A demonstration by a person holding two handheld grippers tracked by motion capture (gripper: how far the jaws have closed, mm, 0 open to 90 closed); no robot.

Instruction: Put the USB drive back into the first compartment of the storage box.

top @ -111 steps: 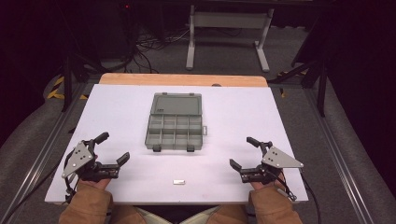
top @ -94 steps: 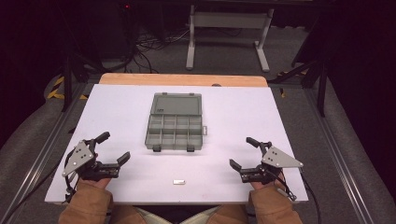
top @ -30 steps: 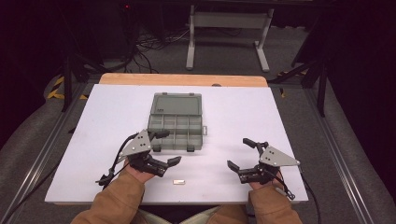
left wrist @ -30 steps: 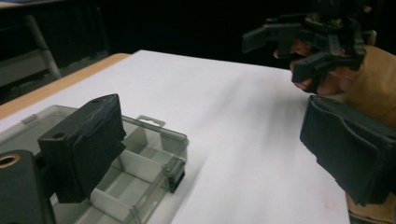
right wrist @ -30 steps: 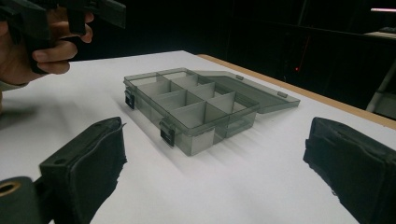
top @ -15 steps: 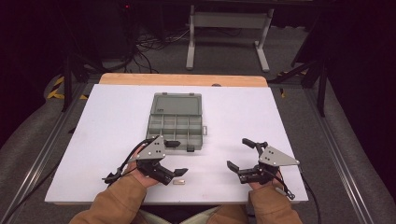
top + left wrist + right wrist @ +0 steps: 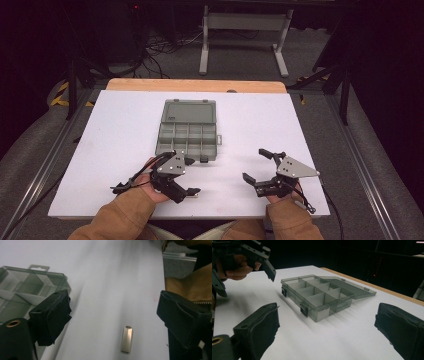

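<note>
Dark room w/ cables round a white desk (image 7: 125, 130).

High view: clear grey plastic compartment box (image 7: 188, 131), lid open, sits mid-desk. Left tongs (image 7: 186, 176) hang near the desk's front edge, jaws apart; right tongs (image 7: 260, 165) rest toward the front-right corner, also apart.

Left gripper view: small silver metal bar (image 7: 126, 339) lies flat betw. the jaws, long axis running along them; left hand is nearer.

Right gripper view: box ahead, well apart.
</note>
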